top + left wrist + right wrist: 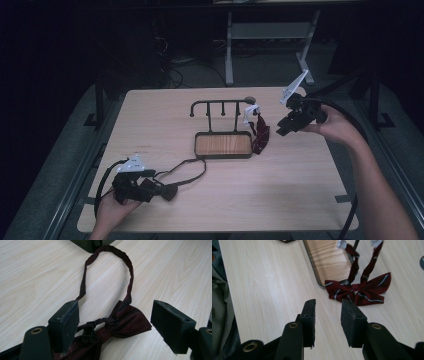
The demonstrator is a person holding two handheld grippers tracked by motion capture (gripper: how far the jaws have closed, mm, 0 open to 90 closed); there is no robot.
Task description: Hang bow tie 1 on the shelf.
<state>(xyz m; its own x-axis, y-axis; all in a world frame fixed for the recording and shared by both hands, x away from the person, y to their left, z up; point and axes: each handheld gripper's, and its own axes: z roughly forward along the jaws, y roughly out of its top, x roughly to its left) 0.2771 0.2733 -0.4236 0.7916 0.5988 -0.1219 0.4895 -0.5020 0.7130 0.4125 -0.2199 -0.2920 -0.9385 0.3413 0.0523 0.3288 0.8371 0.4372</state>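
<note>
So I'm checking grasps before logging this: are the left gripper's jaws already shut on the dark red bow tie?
No, the left gripper has its jaws spread wide apart, with the dark red bow tie lying on the table between them.

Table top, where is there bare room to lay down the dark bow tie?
Free: the wide near-right stretch of the table, between the stand's tray and the near edge, and the far-left corner. Crowded: around the striped bow tie hanging off the stand, and by the dark bow tie.
</note>
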